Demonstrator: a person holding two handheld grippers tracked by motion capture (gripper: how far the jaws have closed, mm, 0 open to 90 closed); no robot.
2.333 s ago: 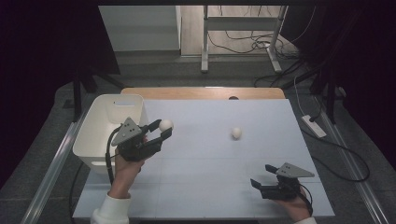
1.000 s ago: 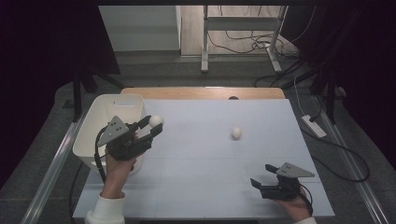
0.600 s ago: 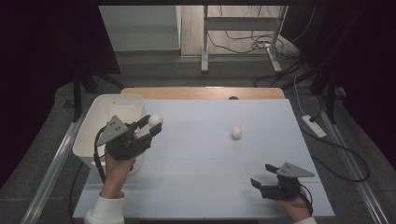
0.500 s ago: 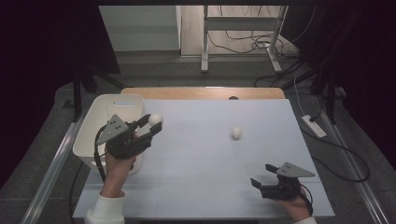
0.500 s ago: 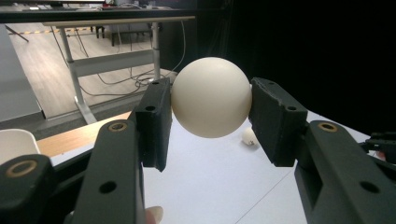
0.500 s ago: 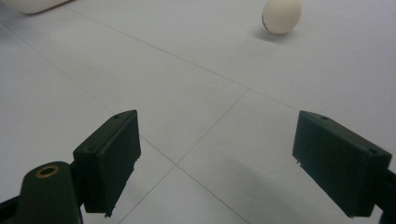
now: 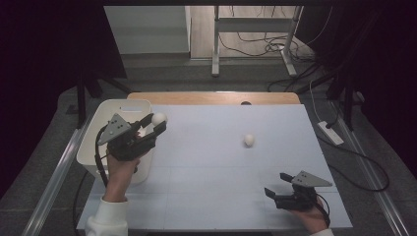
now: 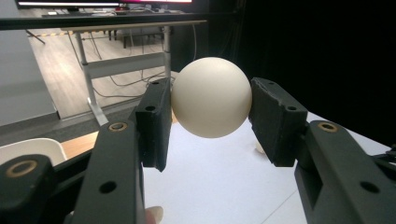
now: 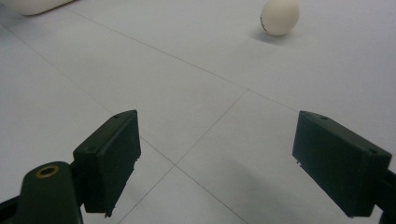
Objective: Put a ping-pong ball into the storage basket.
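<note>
High view, left to right: white rectangular plastic bin (image 7: 96, 142) at the left edge of the pale grey tabletop (image 7: 211, 167). Left gripper (image 7: 156, 124), black, two-jawed, raised just beside the bin's right rim, clamped on a round cream-white ball (image 7: 159, 118); left gripper view has both pads pressed against that ball (image 8: 211, 97), held clear above the table. Second cream-white ball (image 7: 249, 140) lying loose on the tabletop right of centre, well apart from both tools. Right gripper (image 7: 274, 191), black, low at the near right corner, jaws spread wide with nothing between them; right gripper view has the loose ball (image 9: 279, 17) far ahead.
</note>
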